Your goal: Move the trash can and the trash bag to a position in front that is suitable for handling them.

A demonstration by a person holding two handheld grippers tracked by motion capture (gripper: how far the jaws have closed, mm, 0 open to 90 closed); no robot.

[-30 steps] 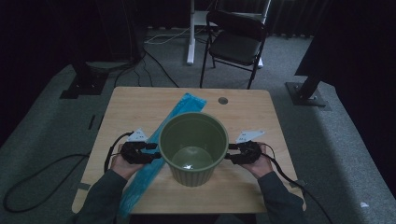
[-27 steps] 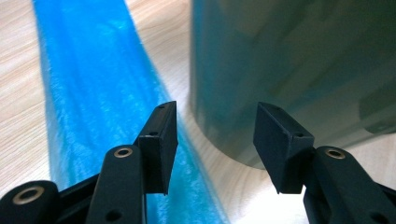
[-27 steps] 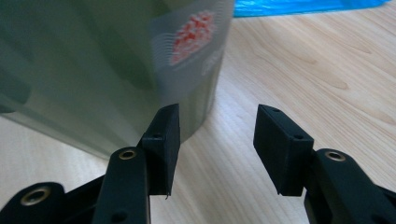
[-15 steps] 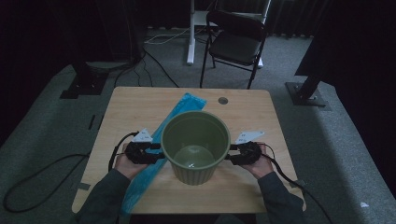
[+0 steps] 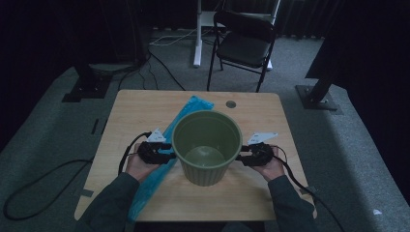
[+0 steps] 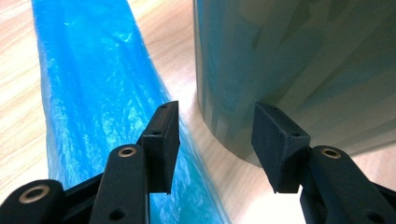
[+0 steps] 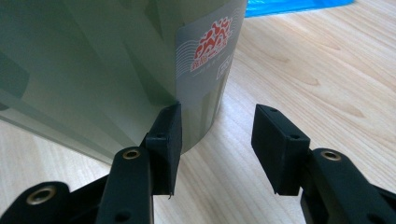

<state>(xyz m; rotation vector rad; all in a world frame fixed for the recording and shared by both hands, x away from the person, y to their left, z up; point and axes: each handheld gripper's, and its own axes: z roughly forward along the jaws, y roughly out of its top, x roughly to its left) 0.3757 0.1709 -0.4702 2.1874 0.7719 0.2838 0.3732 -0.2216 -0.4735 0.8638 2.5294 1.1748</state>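
My left gripper (image 5: 167, 155) and right gripper (image 5: 244, 157) flank the green bin (image 5: 207, 147), which stands mid-desk nearer the front edge. Both sets of jaws stand wide and hold nothing; they have just been closing slightly. I judge a nudge could tip the bin, or the left jaws could snag the blue bag (image 6: 102, 107) beneath. Since the earlier frame my left gripper has edged in.

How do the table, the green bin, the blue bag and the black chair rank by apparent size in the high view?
1. Table, largest.
2. Green bin and black chair: close in apparent size, and the chair stands farther from the camera, so unranked.
3. Blue bag: narrow strip, partly hidden behind the bin; its rank is uncertain.
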